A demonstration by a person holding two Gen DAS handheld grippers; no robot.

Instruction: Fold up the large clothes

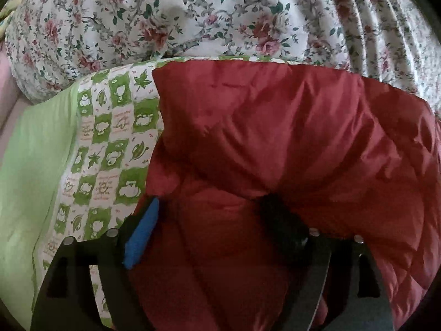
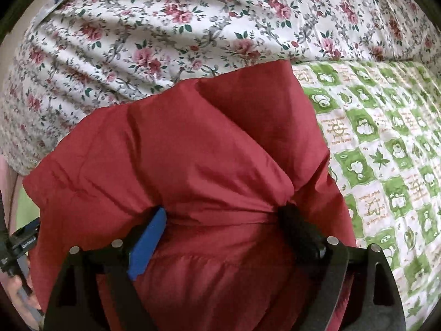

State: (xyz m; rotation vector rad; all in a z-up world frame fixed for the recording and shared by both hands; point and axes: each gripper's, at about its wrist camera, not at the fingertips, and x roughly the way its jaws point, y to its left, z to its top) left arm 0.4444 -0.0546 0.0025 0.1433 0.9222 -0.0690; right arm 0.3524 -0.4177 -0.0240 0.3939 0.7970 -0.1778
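Note:
A puffy red quilted jacket (image 1: 275,138) lies folded on the bed and fills the middle of both views (image 2: 179,151). My left gripper (image 1: 212,204) stands wide over a bulging fold of it, the blue pad (image 1: 142,234) at the jacket's left edge and the black finger (image 1: 278,220) sunk into a crease. My right gripper (image 2: 223,215) straddles another thick fold, with the blue pad (image 2: 146,245) and black finger (image 2: 300,231) resting against the gathered fabric on either side. Both look open, with the jacket between the fingers and bulging against them.
The jacket rests on a green-and-white patterned quilt (image 2: 386,151), with a plain green border (image 1: 33,165) at the left. A bunched floral duvet (image 1: 193,13) rises right behind the jacket. A hand (image 2: 16,289) and black gripper hardware (image 2: 22,242) show at the left edge.

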